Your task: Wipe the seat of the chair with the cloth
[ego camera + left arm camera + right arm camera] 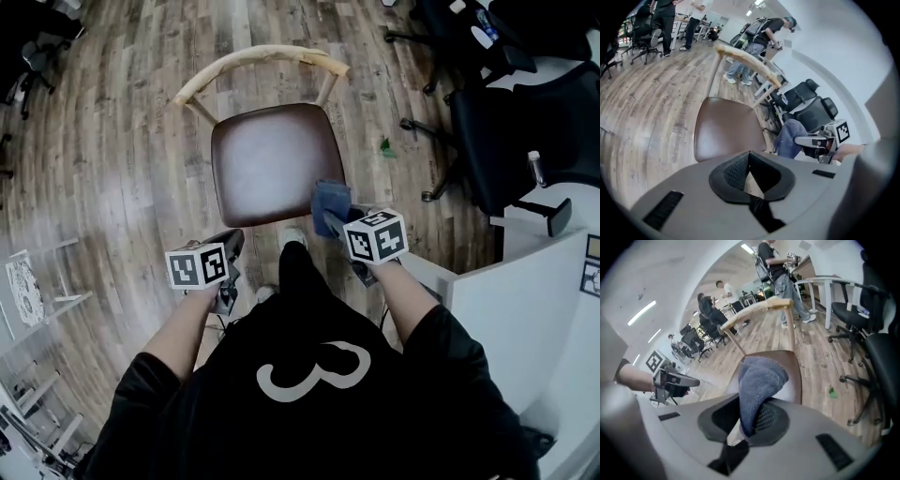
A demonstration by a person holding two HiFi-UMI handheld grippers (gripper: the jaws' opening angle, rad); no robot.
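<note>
**Hanging at the seat's near right corner, a blue cloth is held by the right tongs**

A soft blue terry cloth is clamped between the jaws of the right gripper and rises out of them as a bunched fold. In the head view it is seen over the near right corner of the glossy dark-brown padded seat. The seat belongs to a chair with a curved pale wooden backrest. Whether the cloth touches the seat cannot be told. The jaws of the left gripper are brought together with nothing between them. That gripper is held just off the seat's near left corner, above the floor.

Little writing can be read. Black-and-white square markers are carried on the cube of each gripper, and no letters are shown on them. A white curled figure, resembling a 3 laid on its side, is printed on the person's black shirt.

The chair is set on a grey-brown wood-plank floor. Black wheeled office chairs are gathered to the right, well apart from the seat. A small green scrap lies on the floor between them and the chair. A white partition is seen at the lower right. The toe of a pale shoe is seen just beside the seat's front edge. Standing people are seen far off in both gripper views. In the head view the seat's near right corner is covered by the cloth and the right gripper.
</note>
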